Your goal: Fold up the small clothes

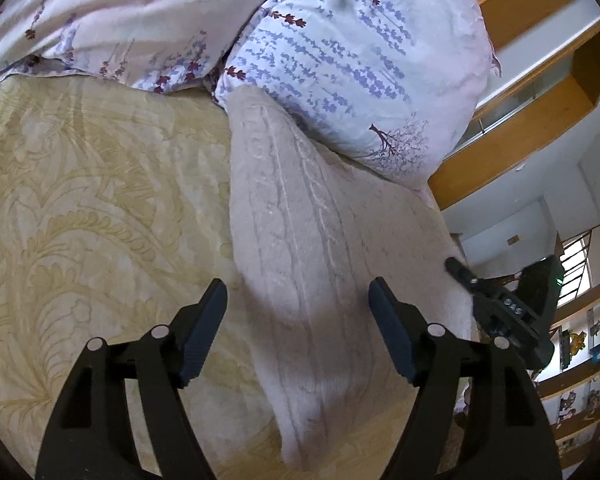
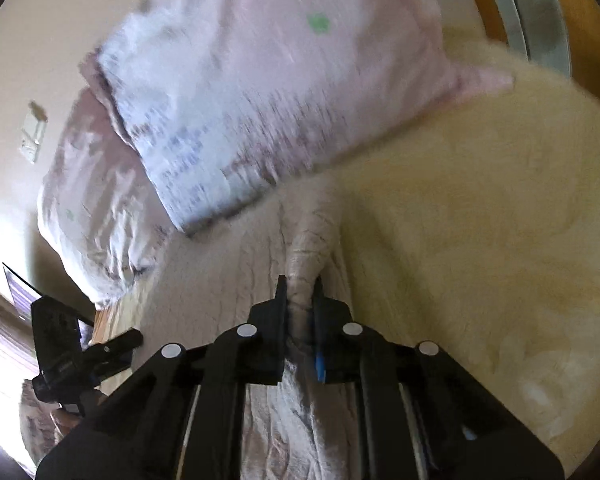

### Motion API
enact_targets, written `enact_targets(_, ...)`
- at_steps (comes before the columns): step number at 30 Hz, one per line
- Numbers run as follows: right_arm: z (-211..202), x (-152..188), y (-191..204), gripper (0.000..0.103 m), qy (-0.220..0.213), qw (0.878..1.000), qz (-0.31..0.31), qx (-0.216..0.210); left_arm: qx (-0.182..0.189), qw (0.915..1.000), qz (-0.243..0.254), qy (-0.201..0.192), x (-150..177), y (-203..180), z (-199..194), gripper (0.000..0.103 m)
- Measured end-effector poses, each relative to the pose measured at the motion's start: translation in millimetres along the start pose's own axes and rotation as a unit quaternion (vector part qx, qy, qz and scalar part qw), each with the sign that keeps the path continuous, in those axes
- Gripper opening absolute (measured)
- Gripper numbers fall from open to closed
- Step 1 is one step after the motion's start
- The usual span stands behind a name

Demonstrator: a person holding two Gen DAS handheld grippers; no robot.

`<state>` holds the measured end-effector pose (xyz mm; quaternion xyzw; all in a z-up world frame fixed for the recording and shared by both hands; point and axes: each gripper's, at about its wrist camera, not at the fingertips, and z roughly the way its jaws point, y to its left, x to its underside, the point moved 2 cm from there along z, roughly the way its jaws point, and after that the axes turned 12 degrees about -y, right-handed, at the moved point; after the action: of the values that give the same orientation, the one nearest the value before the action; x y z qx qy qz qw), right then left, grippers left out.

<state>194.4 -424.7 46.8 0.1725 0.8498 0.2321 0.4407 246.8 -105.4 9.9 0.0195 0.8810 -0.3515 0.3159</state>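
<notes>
Cream patterned bedspread (image 1: 80, 200), floral pillow (image 1: 360, 60), wooden shelving (image 1: 540, 152); left gripper (image 1: 296, 312) jaws released, right gripper (image 2: 300, 284) jaws clenched on pale knit garment (image 2: 312, 240).

A pale pinkish cable-knit garment (image 1: 300, 240) lies stretched lengthwise on the bed, one end bunched and lifted.

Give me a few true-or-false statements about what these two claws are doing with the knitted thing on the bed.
1. The right claw is shut on a bunched fold of the pale knitted garment. True.
2. The left claw is also clamped on the garment. False: its fingers stand wide apart, with the garment lying between and below them.
3. The garment lies on a cream patterned bedspread. True.
4. The floral pillow lies apart from the garment. False: it rests over the garment's far end.
5. The garment is bright red. False: it is a pale pinkish white.
</notes>
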Motion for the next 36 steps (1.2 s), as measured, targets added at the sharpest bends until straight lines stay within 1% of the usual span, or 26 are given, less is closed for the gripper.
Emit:
enact_targets(1,-3.7,-2.8,-0.1,0.01,-0.011,1.0,-0.004,0.004,0.0,1.0,0.002,-0.001,-1.0,-1.1,1.2,0.073)
enact_targets(2,-2.6,-3.4,-2.1,0.01,-0.01,1.0,-0.007,0.012,0.0,1.0,0.003,-0.001,-1.6,-2.0,2.1,0.073)
enact_targets(6,14.4,5.9,-20.1,0.01,0.021,0.999,-0.002,0.05,0.001,1.0,0.002,0.003,-3.1,-3.6,8.2,0.073)
enact_targets(10,24.2,16.3,-27.3,0.01,0.039,0.997,0.001,0.066,0.002,1.0,0.0,0.007,-0.7,-2.2,13.0,0.075)
enact_targets(12,27.9,19.1,-28.5,0.01,0.046,0.996,0.001,0.072,0.003,0.9999,-0.002,0.009,1.1,-1.3,15.9,0.077)
enact_targets(15,25.9,18.1,-29.1,0.011,0.048,0.997,0.006,0.065,0.005,0.9999,-0.01,0.013,3.2,1.2,20.5,0.079)
enact_targets(17,20.3,13.5,-29.8,0.013,0.048,0.997,0.014,0.058,0.014,0.9995,-0.022,0.018,2.6,3.0,21.2,0.079)
enact_targets(18,16.7,9.8,-29.7,0.019,0.047,0.997,0.022,0.051,0.017,0.9993,-0.026,0.019,2.1,3.8,21.1,0.079)
enact_targets(20,8.5,1.5,-31.4,0.037,0.041,0.998,0.046,0.035,0.027,0.9989,-0.035,0.016,-0.8,6.2,17.6,0.08)
enact_targets(21,6.1,-1.2,-32.5,0.053,0.037,0.997,0.054,0.029,0.031,0.9987,-0.038,0.014,-2.4,7.2,15.8,0.082)
enact_targets(22,3.0,-6.0,-34.1,0.063,0.032,0.997,0.064,0.02,0.036,0.9984,-0.042,0.013,-4.1,8.1,14.6,0.083)
enact_targets(24,4.6,-11.8,-36.5,0.064,0.04,0.997,0.071,0.016,0.042,0.9979,-0.046,0.014,-6.7,9.2,13.8,0.083)
enact_targets(27,17.3,-15.5,-43.2,0.064,0.072,0.993,0.088,0.011,0.045,0.9978,-0.044,0.02,-7.4,8.3,17.3,0.083)
enact_targets(30,32.6,-12.5,-46.4,0.064,0.105,0.989,0.1,0.005,0.049,0.9971,-0.049,0.033,-4.9,8.1,25.5,0.083)
enact_targets(33,40.9,-8.3,-47.1,0.064,0.124,0.987,0.104,-0.001,0.052,0.9962,-0.056,0.042,-3.7,9.2,32.4,0.083)
enact_targets(36,48.5,-1.3,-48.1,0.064,0.145,0.983,0.112,-0.016,0.058,0.9958,-0.057,0.04,-4.4,8.1,34.4,0.082)
